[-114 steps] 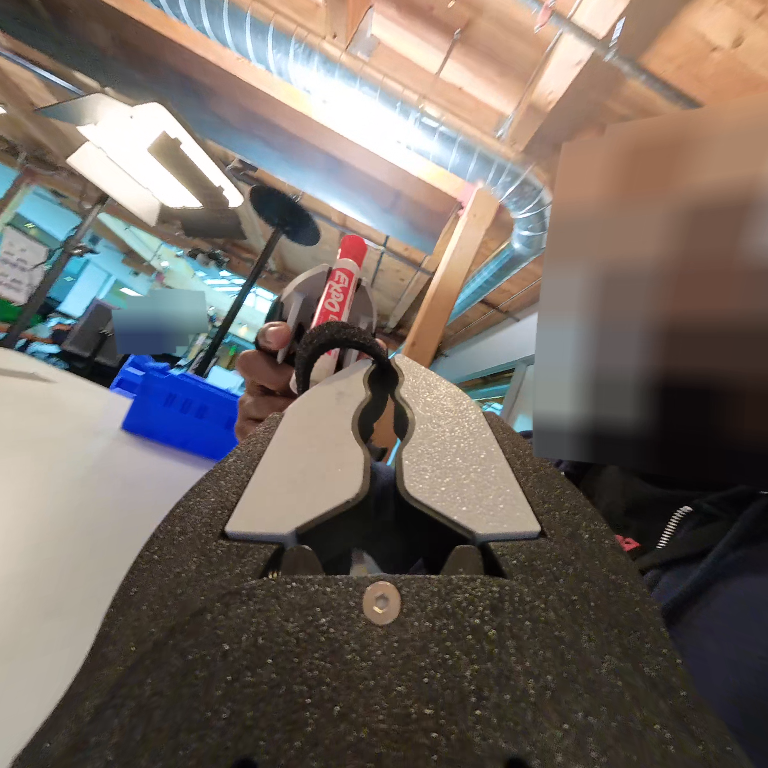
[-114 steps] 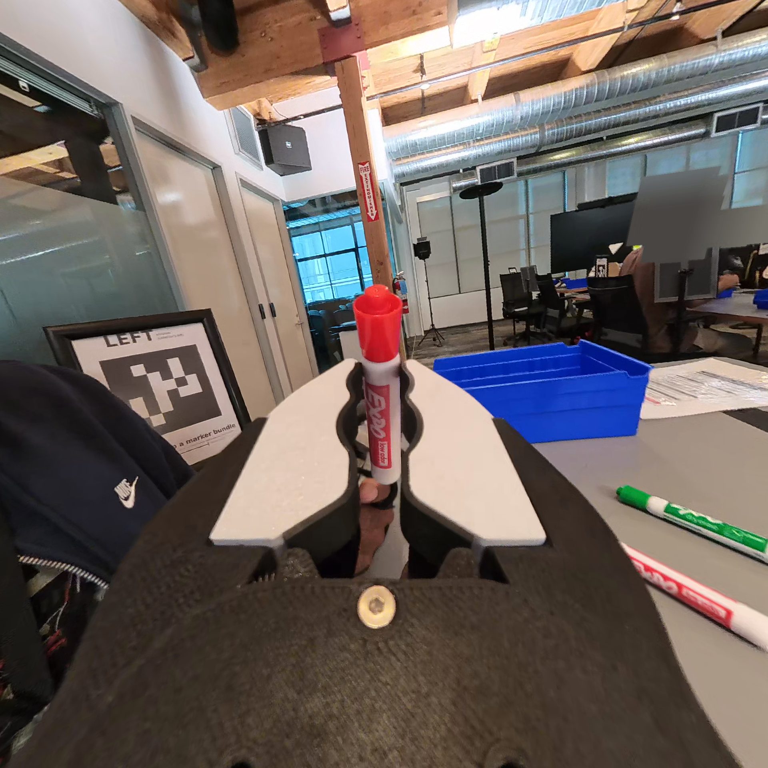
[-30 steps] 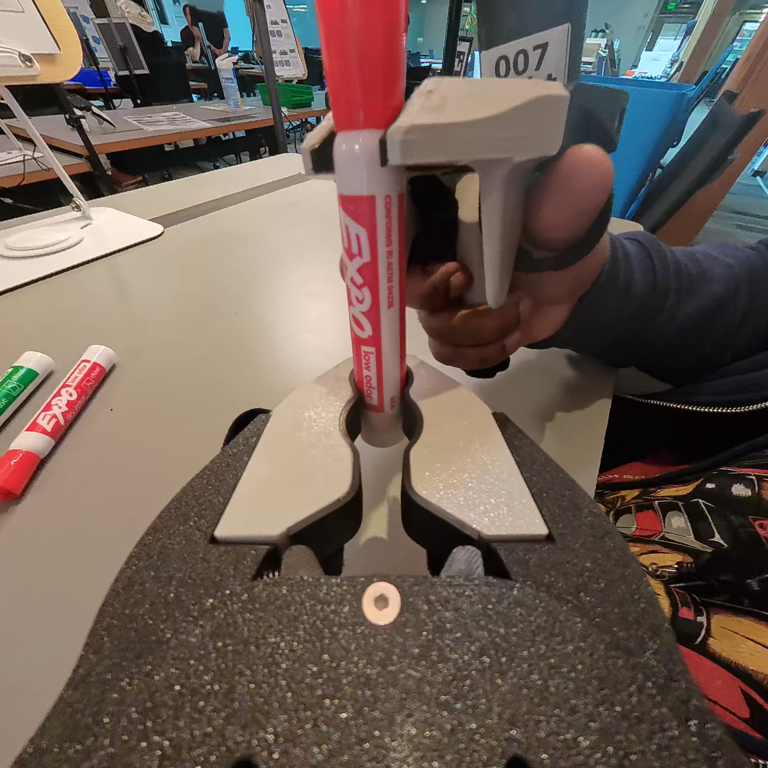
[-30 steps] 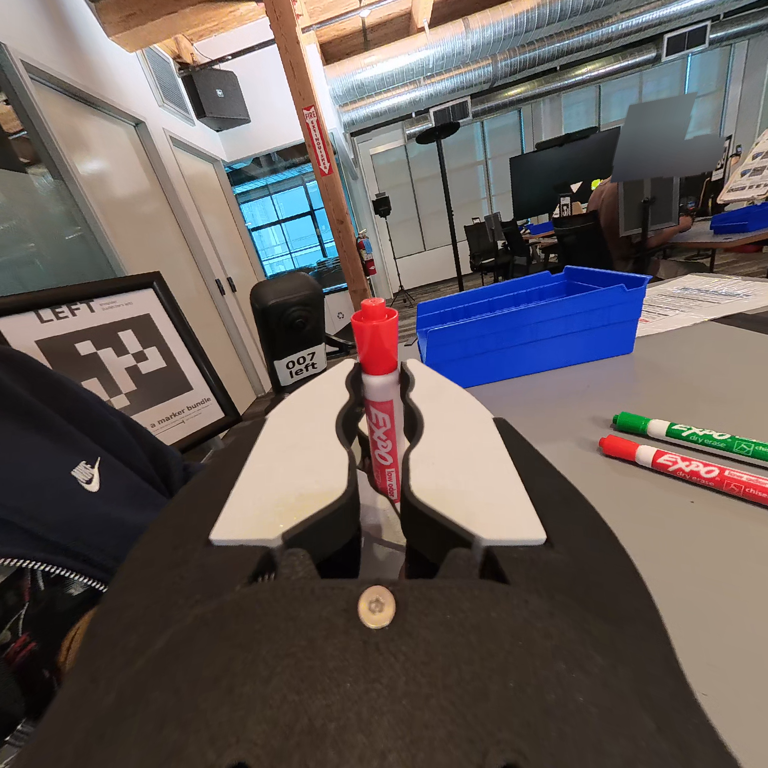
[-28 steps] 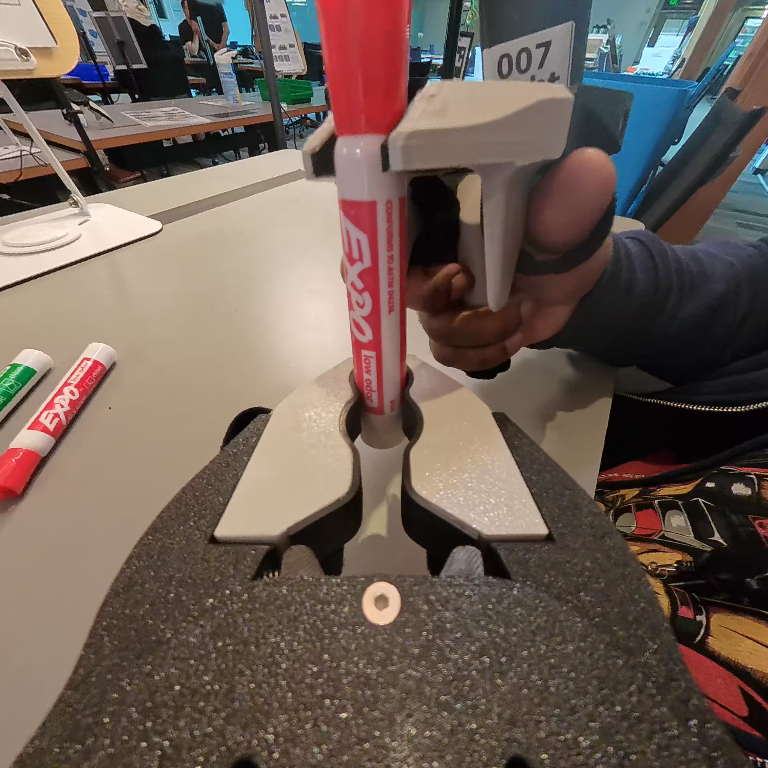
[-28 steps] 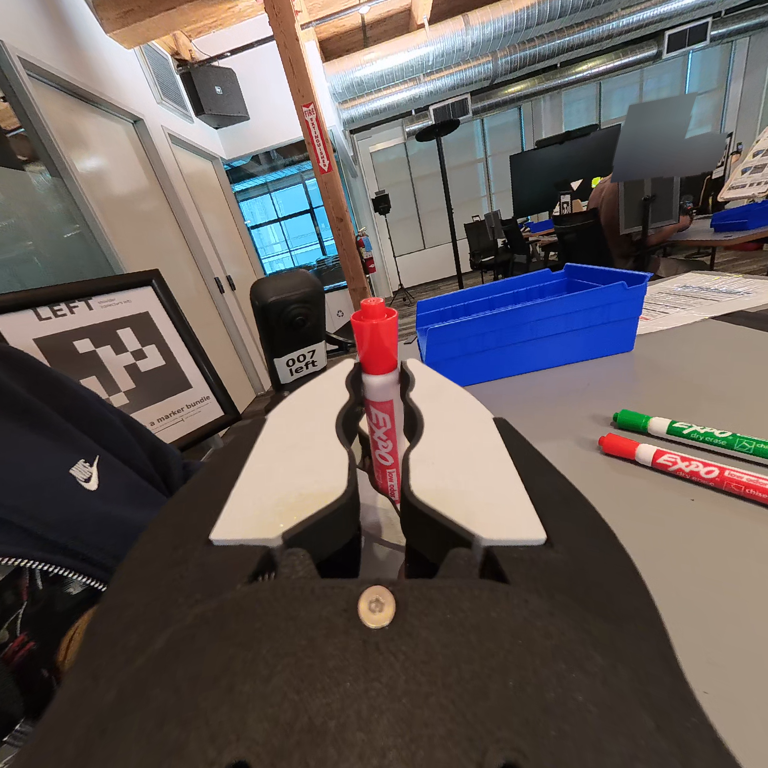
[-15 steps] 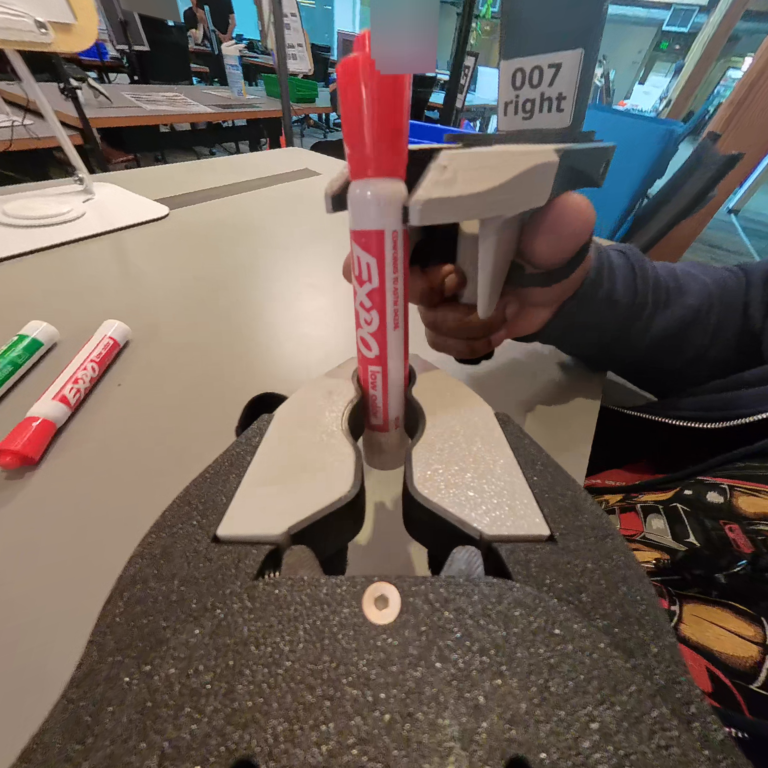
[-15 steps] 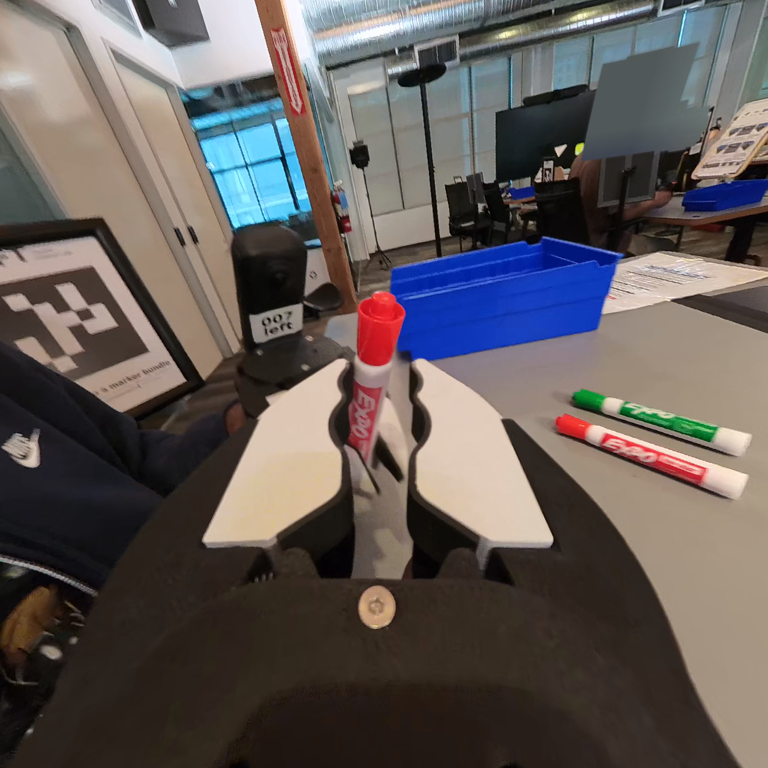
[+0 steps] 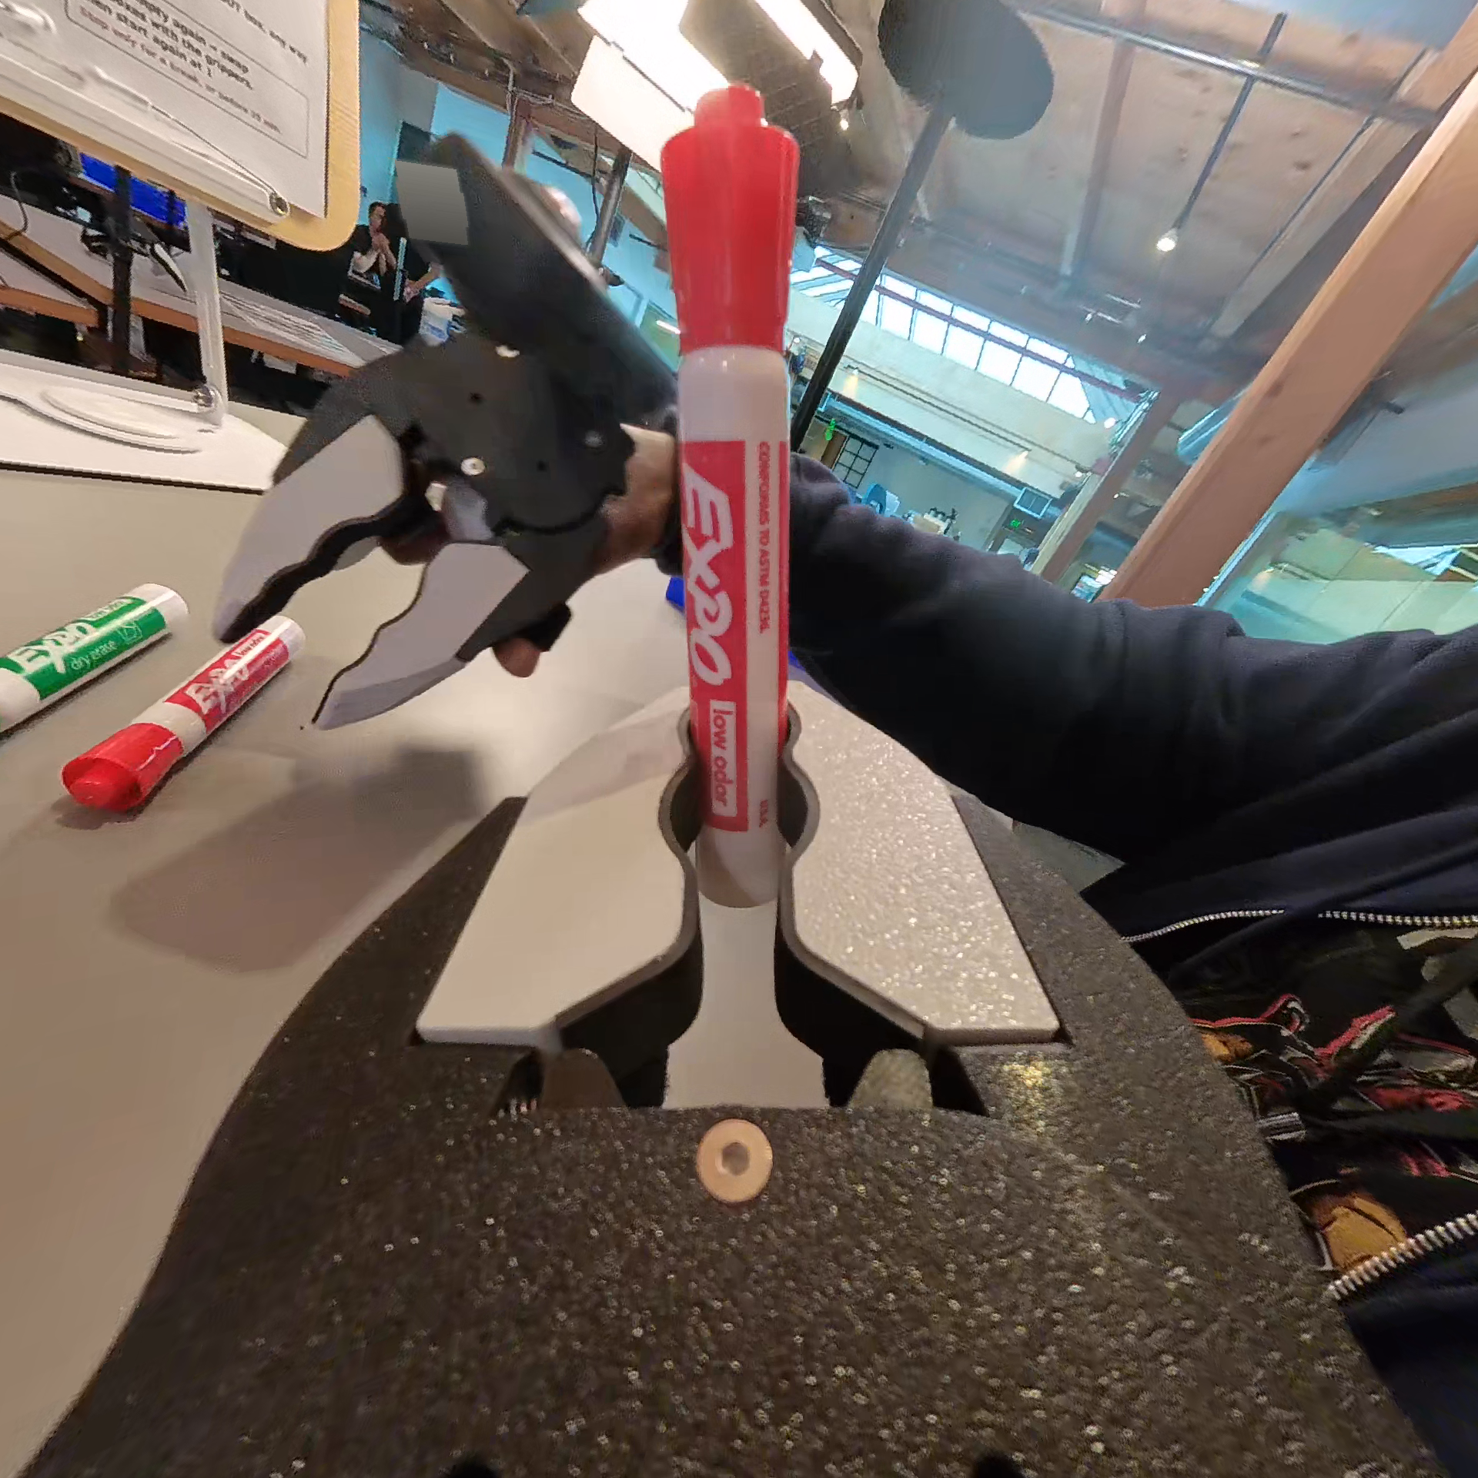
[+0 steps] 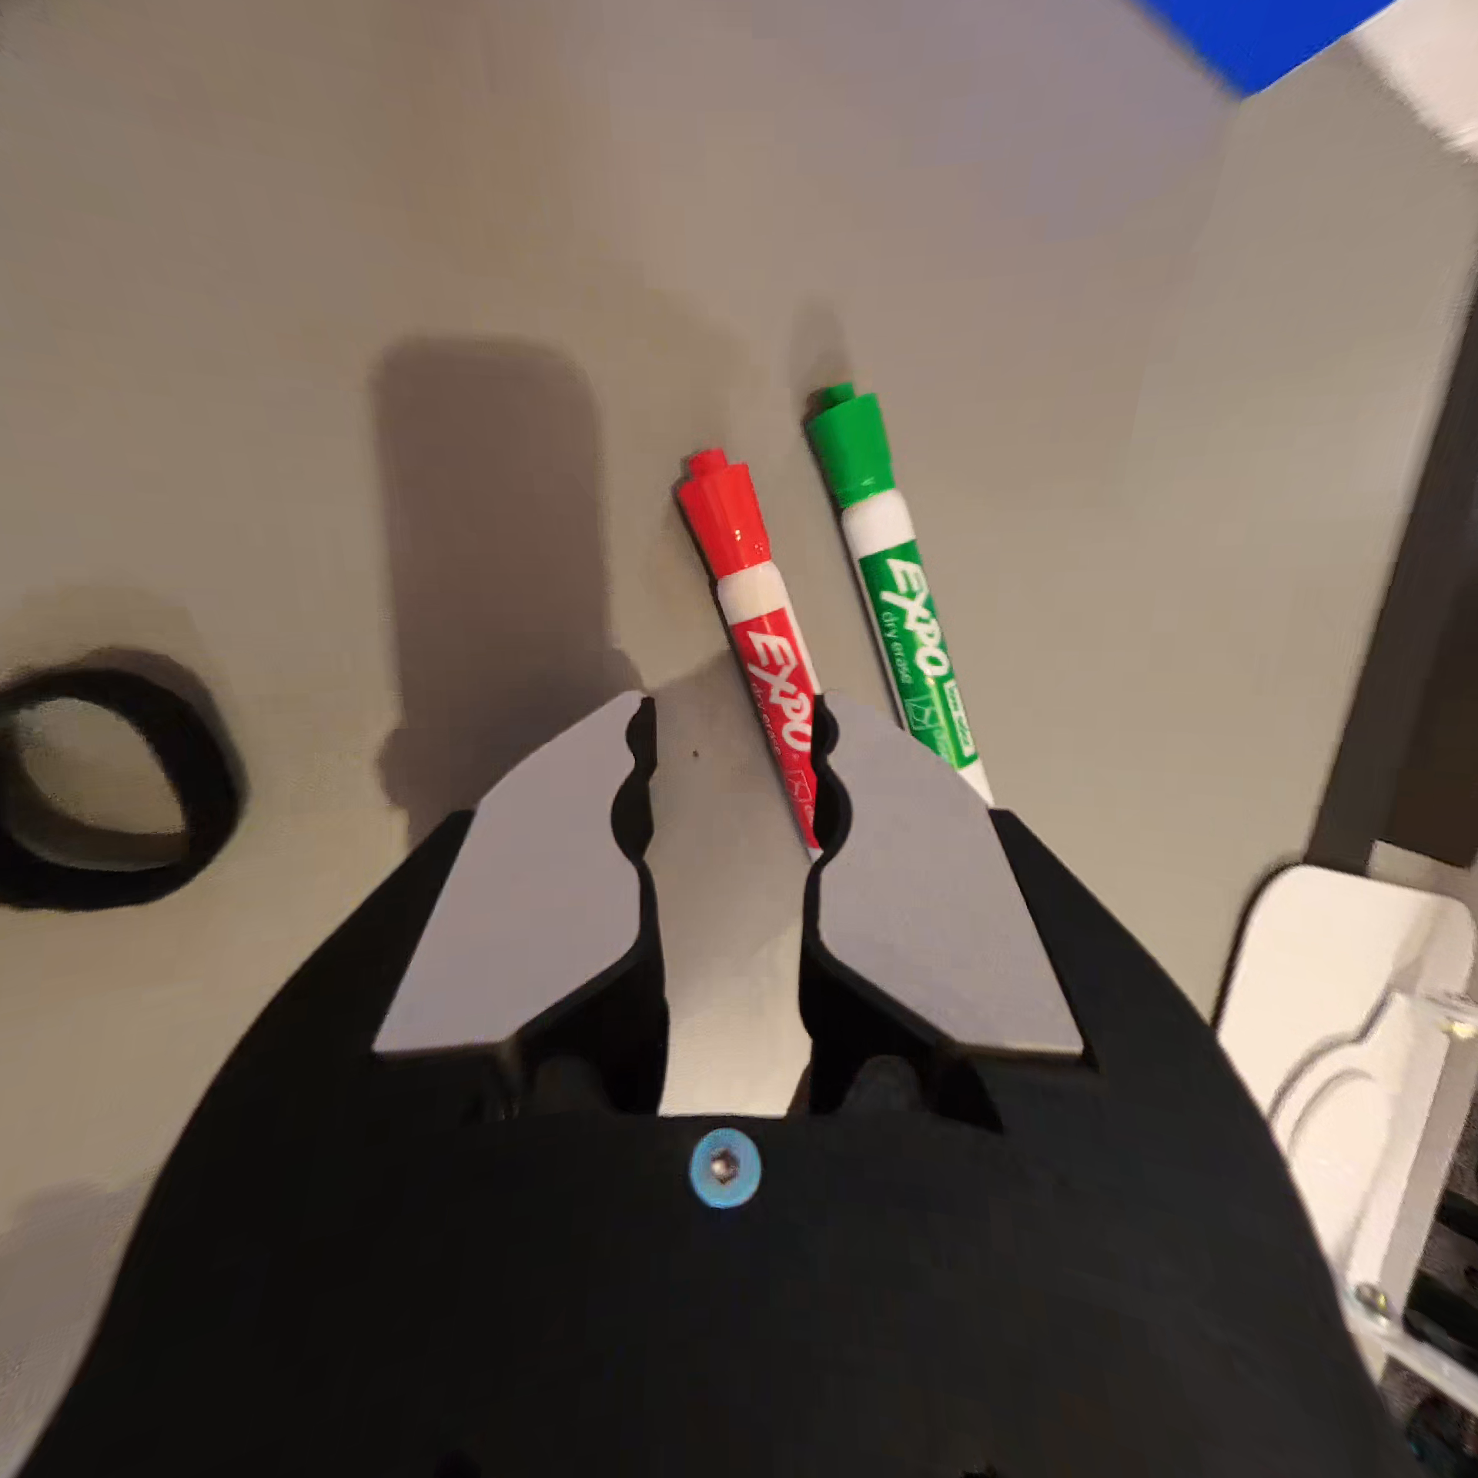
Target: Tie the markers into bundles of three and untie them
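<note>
green marker [image 9: 80, 644] — tail cut by left edge | black band [image 10: 104, 788] — blurred, clipped at left edge

The left wrist view looks level across the table [image 9: 200, 880]; the right wrist view looks steeply down, close above it, both showing the two lying markers [image 10: 904, 608].

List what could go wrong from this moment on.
1. The left tool grips the upright red marker only near its bottom end, so it may tip or slip.
2. The open right tool comes down over the table's red marker, which lies close beside the green marker; it could nudge or catch both.
3. The black band lies off to the side, easy to miss.
</note>
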`<state>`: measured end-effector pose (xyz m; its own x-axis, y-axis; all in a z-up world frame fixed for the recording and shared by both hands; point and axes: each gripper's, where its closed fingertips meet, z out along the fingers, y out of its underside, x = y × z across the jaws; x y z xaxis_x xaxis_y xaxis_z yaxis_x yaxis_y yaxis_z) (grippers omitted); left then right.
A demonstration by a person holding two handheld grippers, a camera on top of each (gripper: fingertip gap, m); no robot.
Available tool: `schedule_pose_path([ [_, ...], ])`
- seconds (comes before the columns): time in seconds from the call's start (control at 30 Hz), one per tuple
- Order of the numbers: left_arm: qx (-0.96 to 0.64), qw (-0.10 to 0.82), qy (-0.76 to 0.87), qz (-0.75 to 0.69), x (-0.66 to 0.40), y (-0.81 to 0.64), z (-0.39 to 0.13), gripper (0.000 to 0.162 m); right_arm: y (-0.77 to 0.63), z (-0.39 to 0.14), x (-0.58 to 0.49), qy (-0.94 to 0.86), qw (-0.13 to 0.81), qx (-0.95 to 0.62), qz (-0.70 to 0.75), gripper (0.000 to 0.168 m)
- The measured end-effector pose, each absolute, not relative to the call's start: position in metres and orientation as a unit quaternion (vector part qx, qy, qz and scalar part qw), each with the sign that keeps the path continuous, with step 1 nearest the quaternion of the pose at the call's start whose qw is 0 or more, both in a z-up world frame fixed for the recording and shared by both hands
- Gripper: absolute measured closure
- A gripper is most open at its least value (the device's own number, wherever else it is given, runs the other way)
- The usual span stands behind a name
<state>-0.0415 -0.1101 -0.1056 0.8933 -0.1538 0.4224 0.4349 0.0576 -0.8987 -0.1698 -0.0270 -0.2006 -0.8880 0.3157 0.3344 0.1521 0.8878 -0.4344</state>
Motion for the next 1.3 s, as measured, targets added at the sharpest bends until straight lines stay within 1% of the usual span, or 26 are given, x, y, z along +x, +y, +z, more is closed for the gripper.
schedule_pose_path([
  [0.17,-0.647,0.724,-0.103,-0.216,-0.041,-0.112,-0.104,0.147,-0.03,-0.216,-0.187,-0.967,0.157,-0.121,0.157,0.132],
  [0.27,-0.644,0.726,-0.102,-0.22,-0.041,-0.114,-0.103,0.148,-0.033,-0.222,-0.184,-0.971,0.126,-0.137,0.15,0.148],
  [0.4,-0.638,0.733,-0.097,-0.217,-0.038,-0.115,-0.101,0.148,-0.025,-0.221,-0.174,-0.959,0.138,-0.192,0.157,0.15],
  [0.43,-0.634,0.736,-0.097,-0.215,-0.037,-0.116,-0.1,0.148,-0.024,-0.216,-0.168,-0.95,0.143,-0.21,0.182,0.151],
  [0.5,-0.63,0.744,-0.097,-0.203,-0.036,-0.116,-0.098,0.148,-0.03,-0.194,-0.149,-0.915,0.145,-0.255,0.279,0.151],
  [0.63,-0.603,0.758,-0.118,-0.218,-0.028,-0.102,-0.093,0.148,-0.052,-0.1,-0.084,-0.75,0.097,-0.316,0.573,0.151],
  [0.7,-0.589,0.765,-0.117,-0.234,-0.017,-0.09,-0.089,0.148,-0.055,-0.063,-0.052,-0.666,0.062,-0.334,0.664,0.151],
  [0.8,-0.569,0.773,-0.107,-0.257,0.001,-0.075,-0.084,0.148,-0.063,-0.041,-0.018,-0.627,0.048,-0.342,0.698,0.151],
  [0.9,-0.549,0.779,-0.081,-0.292,0.022,-0.07,-0.077,0.147,-0.068,-0.029,0.0,-0.6,0.054,-0.346,0.719,0.151],
  [1.03,-0.536,0.782,-0.057,-0.313,0.039,-0.069,-0.072,0.148,-0.076,-0.029,0.009,-0.57,0.04,-0.354,0.74,0.151],
  [1.3,-0.532,0.78,-0.071,-0.322,0.04,-0.068,-0.074,0.147,-0.088,-0.044,0.007,-0.535,0.081,-0.365,0.758,0.151],
])
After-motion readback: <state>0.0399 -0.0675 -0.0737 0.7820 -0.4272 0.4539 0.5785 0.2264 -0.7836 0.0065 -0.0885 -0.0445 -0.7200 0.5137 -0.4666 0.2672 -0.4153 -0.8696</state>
